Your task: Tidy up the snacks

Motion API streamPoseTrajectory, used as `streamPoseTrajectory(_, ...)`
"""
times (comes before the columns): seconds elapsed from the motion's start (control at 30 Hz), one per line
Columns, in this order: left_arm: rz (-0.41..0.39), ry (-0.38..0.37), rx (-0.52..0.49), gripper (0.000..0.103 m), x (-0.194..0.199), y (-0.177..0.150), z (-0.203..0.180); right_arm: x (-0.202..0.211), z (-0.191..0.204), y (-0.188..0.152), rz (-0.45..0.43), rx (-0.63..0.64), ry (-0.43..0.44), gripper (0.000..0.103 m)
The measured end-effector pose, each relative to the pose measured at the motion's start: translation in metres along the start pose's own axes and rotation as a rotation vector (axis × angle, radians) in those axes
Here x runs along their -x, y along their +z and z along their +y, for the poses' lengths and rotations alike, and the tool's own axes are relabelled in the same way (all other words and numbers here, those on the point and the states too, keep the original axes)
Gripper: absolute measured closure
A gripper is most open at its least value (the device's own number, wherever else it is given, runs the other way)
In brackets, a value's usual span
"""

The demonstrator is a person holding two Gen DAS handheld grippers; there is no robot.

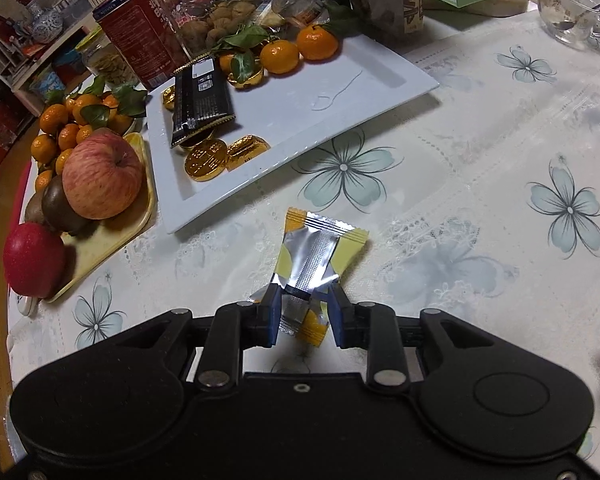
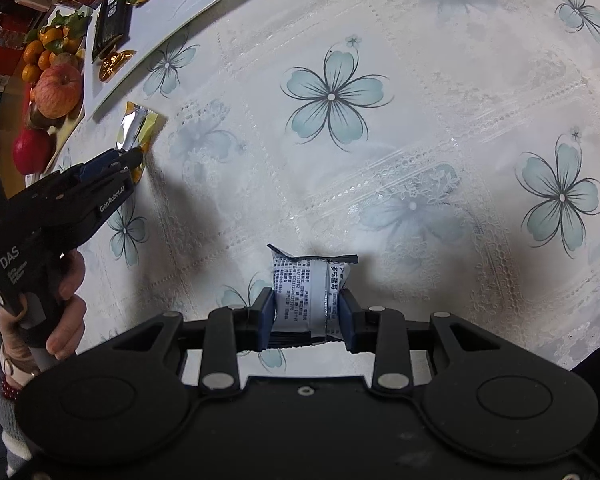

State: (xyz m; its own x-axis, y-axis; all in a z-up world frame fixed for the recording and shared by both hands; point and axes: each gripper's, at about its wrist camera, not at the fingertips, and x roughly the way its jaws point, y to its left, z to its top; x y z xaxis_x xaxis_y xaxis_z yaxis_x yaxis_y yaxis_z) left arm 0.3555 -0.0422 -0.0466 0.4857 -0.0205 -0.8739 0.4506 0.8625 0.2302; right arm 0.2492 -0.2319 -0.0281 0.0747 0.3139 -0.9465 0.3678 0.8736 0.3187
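Mid-carry: left gripper (image 1: 305, 312) loosely straddles yellow packet (image 1: 320, 248) near white tray (image 1: 380, 92); right gripper (image 2: 307, 316) clamps white packet (image 2: 310, 292); next, prob. both onto tray.

The left gripper (image 1: 305, 300) has its jaws around the near end of a yellow and silver snack packet (image 1: 318, 254) lying on the flowered worktop (image 1: 480, 168). Beyond it, a white rectangular plate (image 1: 300, 120) holds gold coins (image 1: 205, 159), a black packet (image 1: 202, 100) and mandarins (image 1: 296, 50).

A home dining room: a surface covered by a lace-and-flower cloth (image 1: 480, 128), a fruit tray (image 1: 112, 236), snack tins (image 1: 134, 36), and crowded bookshelves (image 1: 4, 64) behind.
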Motion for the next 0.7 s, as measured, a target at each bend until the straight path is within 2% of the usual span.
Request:
streamPoseTrajectory(0.13, -0.009, -0.014, 0.014, 0.065, -0.003, 0.004, 0.002, -0.005, 0.005, -0.002, 0.013, 0.014, -0.012, 0.068)
streamPoseTrajectory(0.17, -0.008, -0.021, 0.010, 0.059, -0.003, 0.005, 0.002, -0.007, 0.006, -0.002, 0.016, 0.016, -0.015, 0.068)
streamPoseTrajectory(0.2, -0.006, -0.022, 0.004, 0.058, -0.004, 0.006, 0.001, -0.009, 0.007, -0.003, 0.020, 0.019, -0.018, 0.068)
streamPoseTrajectory(0.33, -0.021, -0.023, -0.013, 0.058, -0.003, 0.007, 0.002, -0.013, 0.008, -0.004, 0.035, 0.019, -0.023, 0.068)
streamPoseTrajectory(0.6, -0.006, 0.027, -0.041, 0.056, -0.018, 0.019, -0.001, -0.016, 0.013, -0.009, 0.057, 0.040, -0.020, 0.068)
streamPoseTrajectory(0.7, -0.012, 0.046, -0.060, 0.051, -0.021, 0.022, -0.003, -0.018, 0.013, -0.009, 0.065, 0.039, -0.026, 0.068)
